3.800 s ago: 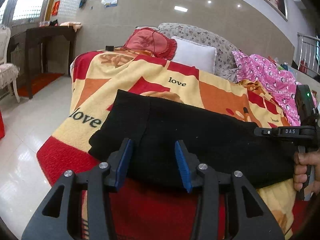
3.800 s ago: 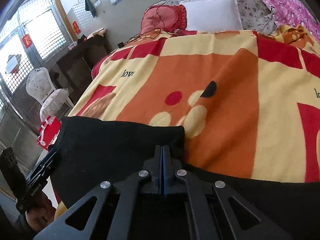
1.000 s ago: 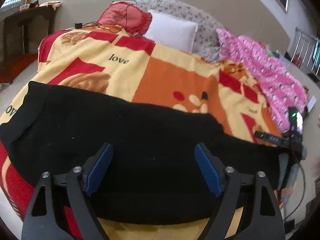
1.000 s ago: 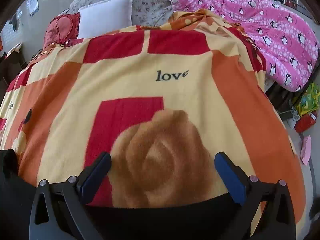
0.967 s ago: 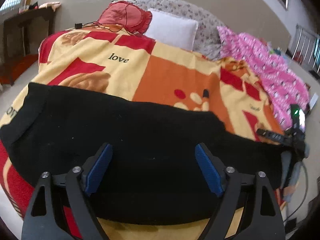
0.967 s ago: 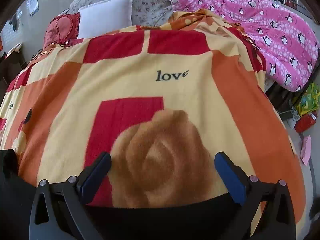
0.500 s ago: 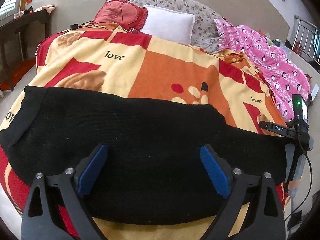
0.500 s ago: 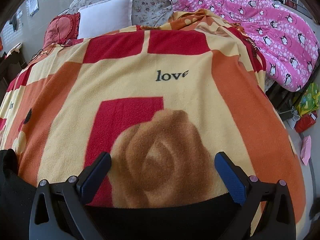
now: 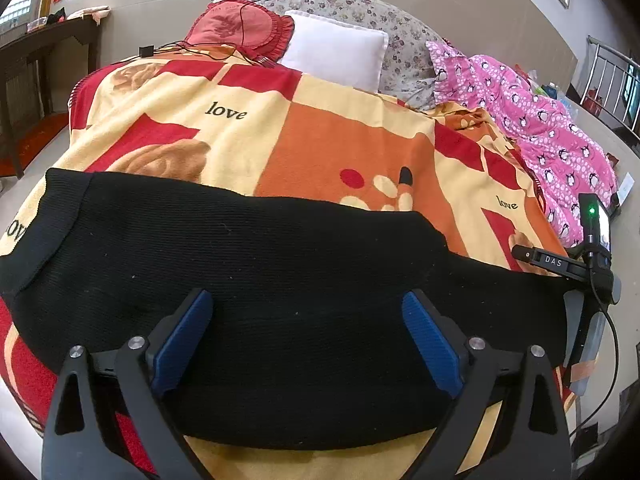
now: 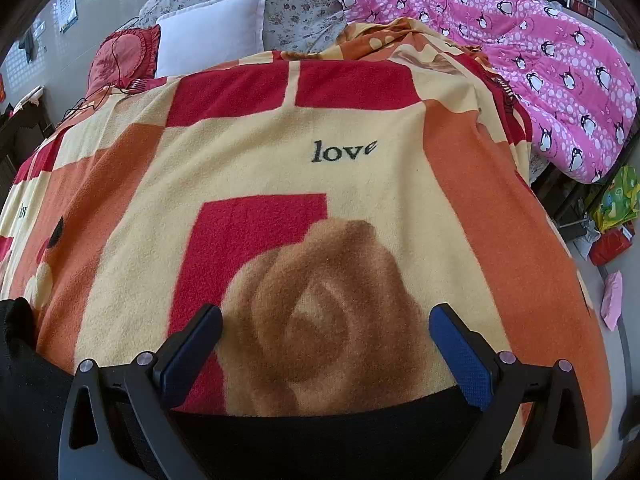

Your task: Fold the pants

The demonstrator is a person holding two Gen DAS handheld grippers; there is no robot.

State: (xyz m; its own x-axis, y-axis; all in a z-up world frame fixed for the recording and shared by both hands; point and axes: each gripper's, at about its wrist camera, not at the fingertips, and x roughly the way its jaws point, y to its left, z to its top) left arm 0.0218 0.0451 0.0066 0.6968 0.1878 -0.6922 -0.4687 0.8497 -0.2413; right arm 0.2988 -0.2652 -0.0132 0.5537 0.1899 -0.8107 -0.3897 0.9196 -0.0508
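The word "love" (image 10: 344, 151) is woven in black into the blanket (image 9: 328, 136), and it repeats at 11 o'clock and at 2 o'clock in the left view. "DAS" is printed in white on the right gripper (image 9: 556, 262), seen at 3 o'clock from the left camera, with a green light lit just above it.

The pants (image 9: 256, 264) lie flat across the near part of the blanket, a long black knit band running from 9 o'clock to 3 o'clock in the left view. Their near edge sits close to the bed's edge, with a strip of blanket showing below it at 6 o'clock. In the right view the pants (image 10: 320, 436) fill only the bottom and the 8 o'clock corner.

The left gripper (image 9: 306, 332) is released, its blue pads spread wide above the cloth. The right gripper (image 10: 326, 354) is also released, pads wide apart over the rose print.

Beyond the pants the blanket is bare up to 12 o'clock, where a white pillow (image 9: 334, 54) and a red cushion (image 9: 240, 26) stand. A pink penguin quilt (image 10: 552, 60) is heaped at 2 o'clock.
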